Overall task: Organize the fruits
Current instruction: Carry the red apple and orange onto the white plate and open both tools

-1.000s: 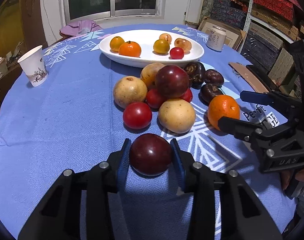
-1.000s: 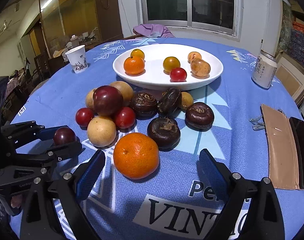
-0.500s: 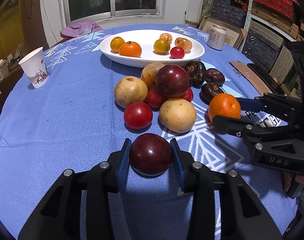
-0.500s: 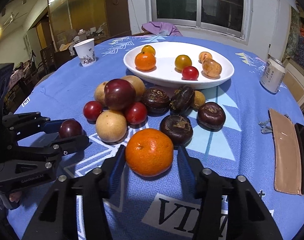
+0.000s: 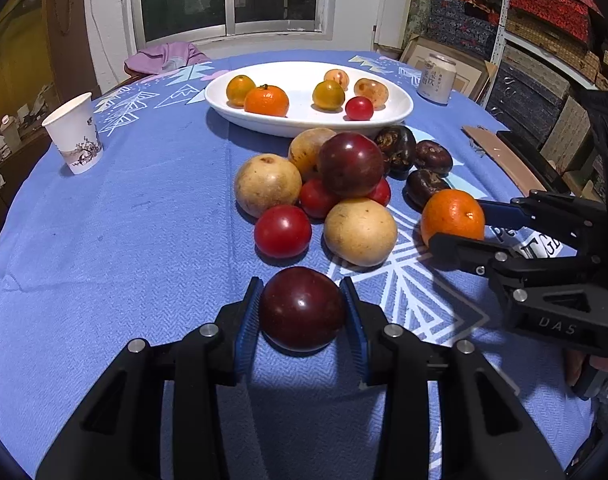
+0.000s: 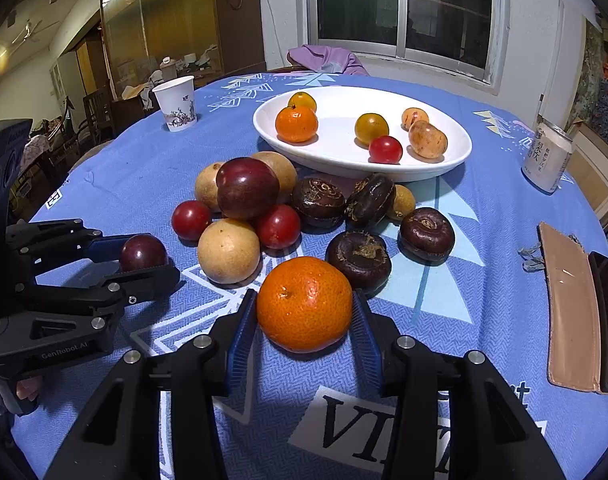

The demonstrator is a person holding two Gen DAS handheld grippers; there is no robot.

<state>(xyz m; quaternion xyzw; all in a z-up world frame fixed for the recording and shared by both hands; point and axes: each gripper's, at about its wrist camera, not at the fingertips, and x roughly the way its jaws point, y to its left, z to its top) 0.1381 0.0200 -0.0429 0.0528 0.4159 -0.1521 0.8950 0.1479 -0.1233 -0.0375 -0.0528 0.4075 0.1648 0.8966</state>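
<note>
The left gripper [image 5: 302, 312], marked "GenRobot.AI", is clenching a smooth dark red plum [image 5: 302, 309] that is sitting on the woven blue tablecloth [image 5: 104, 240]. The right gripper [image 6: 304, 312], marked "DAS", is grasping a dimpled orange [image 6: 304, 304] between its ribbed blue pads, just in front of the fruit pile. Behind the pile, the white oval dish [image 6: 444, 162] is holding six small fruits. Large letters "VI" are showing on the cloth. Open cloth is lying to the left, near the paper cup [image 5: 74, 134].
</note>
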